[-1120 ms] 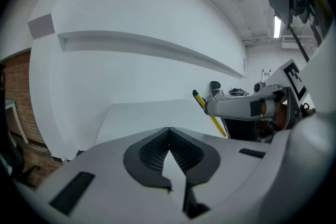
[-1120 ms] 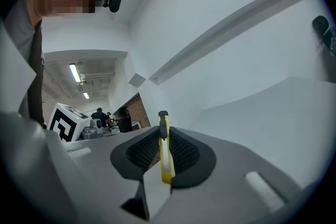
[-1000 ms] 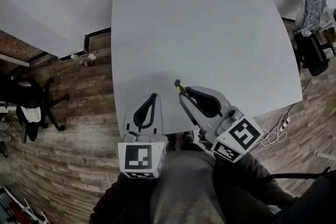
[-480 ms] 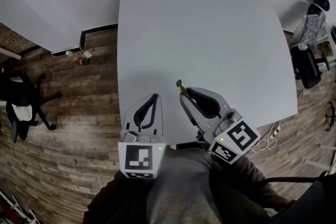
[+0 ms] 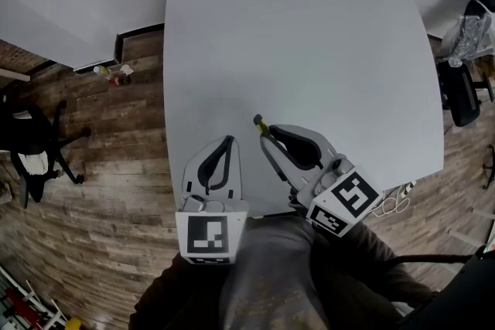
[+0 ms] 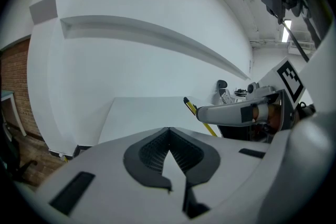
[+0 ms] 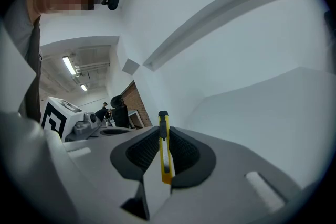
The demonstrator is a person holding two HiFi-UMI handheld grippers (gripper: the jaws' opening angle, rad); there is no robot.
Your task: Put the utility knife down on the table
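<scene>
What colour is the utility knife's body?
Yellow, black tip; utility knife shows best in right gripper view.

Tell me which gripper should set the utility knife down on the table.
Right. The right gripper is clamped on the yellow utility knife above the table; the left gripper is shut on nothing.

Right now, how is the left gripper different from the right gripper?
The right gripper is shut on a yellow knife; the left gripper is shut on nothing. The knife's tip pokes out past the right gripper's jaws; nothing sticks out of the left gripper. In the head view the left gripper points straight ahead, while the right gripper leans toward it. Both are grey and held at the table's near edge.
</scene>
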